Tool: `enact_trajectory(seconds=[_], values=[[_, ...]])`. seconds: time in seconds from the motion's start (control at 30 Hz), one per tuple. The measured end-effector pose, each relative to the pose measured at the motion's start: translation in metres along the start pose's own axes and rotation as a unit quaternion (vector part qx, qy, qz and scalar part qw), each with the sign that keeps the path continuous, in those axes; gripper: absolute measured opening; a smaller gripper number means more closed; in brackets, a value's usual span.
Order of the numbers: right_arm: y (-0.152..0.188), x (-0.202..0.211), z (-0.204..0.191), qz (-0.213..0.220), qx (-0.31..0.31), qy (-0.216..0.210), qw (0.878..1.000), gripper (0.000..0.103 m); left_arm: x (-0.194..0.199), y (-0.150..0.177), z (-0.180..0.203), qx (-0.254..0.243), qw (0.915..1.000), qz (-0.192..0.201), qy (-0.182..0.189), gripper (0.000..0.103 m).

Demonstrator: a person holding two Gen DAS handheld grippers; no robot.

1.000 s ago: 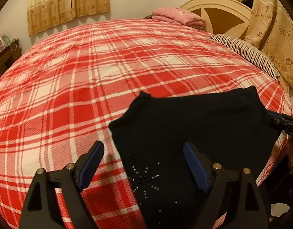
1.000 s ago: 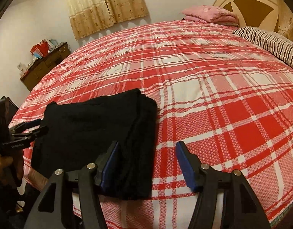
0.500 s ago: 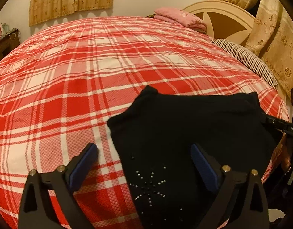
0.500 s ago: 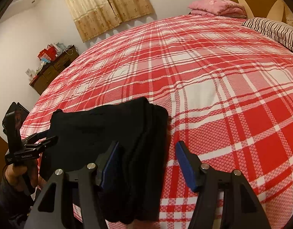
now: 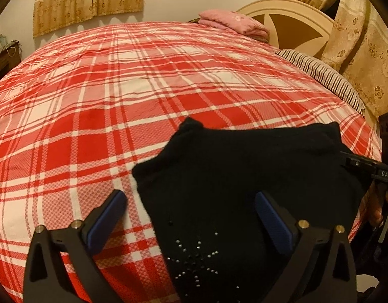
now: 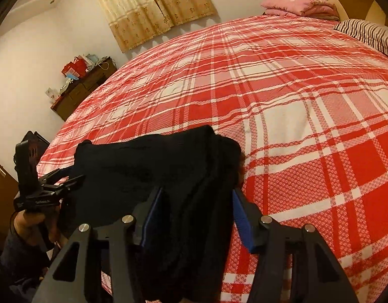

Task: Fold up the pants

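Left gripper jaws apart, straddling near-left corner of pants. Right gripper jaws apart around thick folded right edge. Pants folded, black, at near bed edge, long axis left-right. Far: pillow, pink blanket.

A red-and-white plaid bedspread covered the bed. At its far end a folded pink blanket lay against the cream headboard, with a striped pillow beside it. Beige patterned curtains hung on the far wall. A dark wooden dresser stood by the wall, red bags and clutter on top.
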State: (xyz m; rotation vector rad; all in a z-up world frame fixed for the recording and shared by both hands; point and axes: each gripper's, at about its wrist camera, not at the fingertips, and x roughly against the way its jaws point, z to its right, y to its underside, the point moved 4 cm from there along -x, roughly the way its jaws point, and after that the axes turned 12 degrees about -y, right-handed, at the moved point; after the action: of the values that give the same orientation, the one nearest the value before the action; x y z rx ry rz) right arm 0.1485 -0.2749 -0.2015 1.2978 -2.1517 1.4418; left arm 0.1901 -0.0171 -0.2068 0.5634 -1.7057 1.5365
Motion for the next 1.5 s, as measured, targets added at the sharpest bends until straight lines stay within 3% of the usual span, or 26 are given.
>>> enact_trajectory(seconds=[0.33,0.6,0.63,0.77,0.8,0.87,1.17,1.37,1.5], values=[[0.0,0.008,0.005,0.025,-0.024,-0.029,0.999,0.034,0.002,0.001,-0.001,0.001,0.9999,0.006,0.009,0.102],[0.002,0.005,0.01,0.019,-0.043,-0.038,0.998,0.033,0.003,0.002,-0.001,0.001,0.9998,0.009,0.019,0.097],[0.002,0.005,0.012,0.017,-0.047,-0.04,0.998,0.033,0.004,0.001,-0.001,0.002,0.9997,0.01,0.023,0.091],[0.003,0.01,-0.005,0.033,-0.014,-0.016,0.999,0.027,0.013,0.0,0.002,0.002,0.9989,0.012,0.045,0.05],[0.003,0.012,-0.01,0.038,-0.007,-0.015,0.999,0.026,0.015,0.0,0.002,0.0,0.9987,0.013,0.049,0.044],[0.0,0.02,-0.018,0.048,-0.006,-0.02,0.999,0.025,0.018,-0.001,0.0,0.005,0.9979,0.014,0.063,0.024],[-0.041,0.022,-0.06,0.039,0.04,-0.03,0.998,0.025,0.034,-0.006,-0.023,0.041,0.9938,0.028,0.099,0.018],[-0.078,-0.023,-0.098,0.006,0.082,-0.057,0.995,0.025,0.05,-0.013,-0.068,0.053,0.9962,0.041,0.055,0.017],[-0.107,-0.071,-0.135,-0.013,0.105,-0.096,0.99,0.025,0.063,-0.02,-0.122,0.077,0.9957,0.051,0.009,0.017]])
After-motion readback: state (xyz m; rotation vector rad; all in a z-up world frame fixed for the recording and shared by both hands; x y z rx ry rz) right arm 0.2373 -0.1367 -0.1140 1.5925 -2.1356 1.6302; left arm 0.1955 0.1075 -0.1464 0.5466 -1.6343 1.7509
